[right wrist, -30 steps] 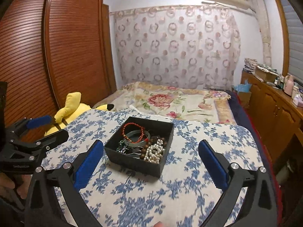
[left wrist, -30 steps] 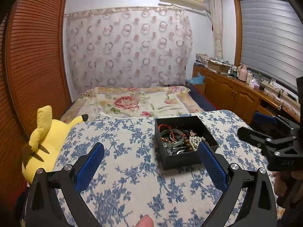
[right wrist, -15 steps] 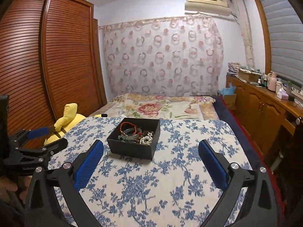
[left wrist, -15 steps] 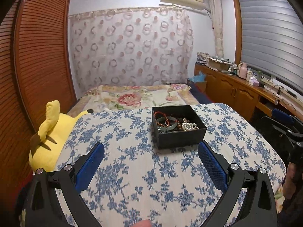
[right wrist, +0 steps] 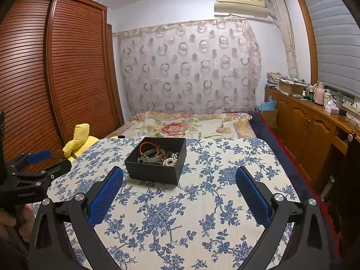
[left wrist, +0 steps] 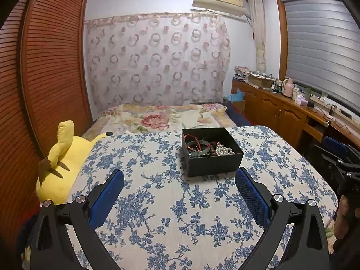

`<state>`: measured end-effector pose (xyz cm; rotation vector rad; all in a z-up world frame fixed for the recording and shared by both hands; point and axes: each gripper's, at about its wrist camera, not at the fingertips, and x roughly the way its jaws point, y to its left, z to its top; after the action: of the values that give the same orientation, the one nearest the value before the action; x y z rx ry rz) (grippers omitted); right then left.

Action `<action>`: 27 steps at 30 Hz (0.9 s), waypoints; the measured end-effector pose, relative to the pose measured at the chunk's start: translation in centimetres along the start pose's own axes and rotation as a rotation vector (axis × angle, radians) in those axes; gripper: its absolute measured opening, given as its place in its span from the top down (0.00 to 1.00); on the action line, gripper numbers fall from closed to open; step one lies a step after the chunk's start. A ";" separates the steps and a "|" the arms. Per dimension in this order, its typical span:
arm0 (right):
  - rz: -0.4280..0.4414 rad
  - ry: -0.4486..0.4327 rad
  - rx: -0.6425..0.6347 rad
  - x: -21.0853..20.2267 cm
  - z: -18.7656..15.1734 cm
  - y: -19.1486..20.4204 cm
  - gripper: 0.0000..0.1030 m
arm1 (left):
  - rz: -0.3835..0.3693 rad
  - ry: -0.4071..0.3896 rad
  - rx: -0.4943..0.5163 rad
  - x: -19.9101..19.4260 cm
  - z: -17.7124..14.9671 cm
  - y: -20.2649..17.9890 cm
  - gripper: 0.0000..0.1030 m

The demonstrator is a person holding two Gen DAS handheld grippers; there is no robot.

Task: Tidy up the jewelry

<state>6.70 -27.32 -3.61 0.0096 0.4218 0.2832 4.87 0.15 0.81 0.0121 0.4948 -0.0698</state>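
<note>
Looking through the left wrist camera, I see my left tool [left wrist: 179, 176] hanging above the floral tabletop [left wrist: 157, 202], its 2 blue pads spread wide apart with nothing between them. The black box [left wrist: 212, 151] sits ahead and slightly right, well apart from the pads. Inside lie a red cord bracelet [left wrist: 191, 138], a grey bangle [left wrist: 199, 149] and a heap of pearl beads [left wrist: 222, 150], tangled together. A yellow plush toy [left wrist: 60, 159] lies off the tabletop's left edge.

I judge the cord light and limp, so it should drape and may drag neighbours out. The bangle looks stiff and smooth, likely slippery; pinching across its band where it rises clear of the pile seems safest. The pearls are probably strung, loose and heavy enough to swing.

From the right wrist camera, my right tool [right wrist: 179, 176] is likewise wide apart and holds nothing, floating over the cloth. The box [right wrist: 155, 168] lies ahead and left, nearer the left pad, not touching it. The red cord [right wrist: 147, 146] sits at the far left corner, the pearls [right wrist: 169, 160] toward the near right. The box's card walls look light, so I expect it to slide if a piece snags; the other tool could steady it.
</note>
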 end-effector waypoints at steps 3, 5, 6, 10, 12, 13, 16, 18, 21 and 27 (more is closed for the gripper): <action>0.003 0.002 -0.002 0.0 -0.1 0.0 0.02 | 0.000 0.001 -0.002 -0.1 0.0 0.0 0.07; 0.001 0.003 -0.002 0.0 0.0 -0.1 0.02 | 0.000 0.001 -0.001 -0.1 0.0 0.0 0.07; 0.001 0.003 -0.001 0.0 0.0 0.0 0.02 | 0.001 0.001 -0.001 -0.1 0.0 0.0 0.07; -0.004 0.002 0.000 0.0 0.0 -0.1 0.02 | -0.002 -0.001 -0.004 -0.1 0.0 0.0 0.07; -0.006 0.003 0.003 0.0 -0.1 -0.2 0.02 | -0.002 -0.003 -0.005 -0.1 0.0 0.0 0.07; -0.008 0.003 0.004 0.0 -0.2 -0.3 0.02 | -0.002 -0.004 -0.005 -0.3 0.0 0.0 0.07; -0.013 0.005 0.009 0.1 -0.4 -0.7 0.02 | 0.001 -0.011 -0.004 -0.6 0.0 -0.1 0.07; -0.013 0.007 0.009 0.2 -0.4 -0.8 0.02 | 0.000 -0.013 -0.005 -0.7 0.0 -0.2 0.07; -0.013 0.005 0.009 0.2 -0.5 -0.8 0.02 | 0.003 -0.016 -0.005 -0.8 -0.1 -0.3 0.07; -0.013 0.007 0.009 0.2 -0.4 -0.7 0.02 | 0.004 -0.019 -0.006 -0.9 -0.1 -0.3 0.07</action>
<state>6.93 -27.98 -4.17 0.0145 0.4297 0.2689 4.01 -0.10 1.20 0.0067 0.4755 -0.0643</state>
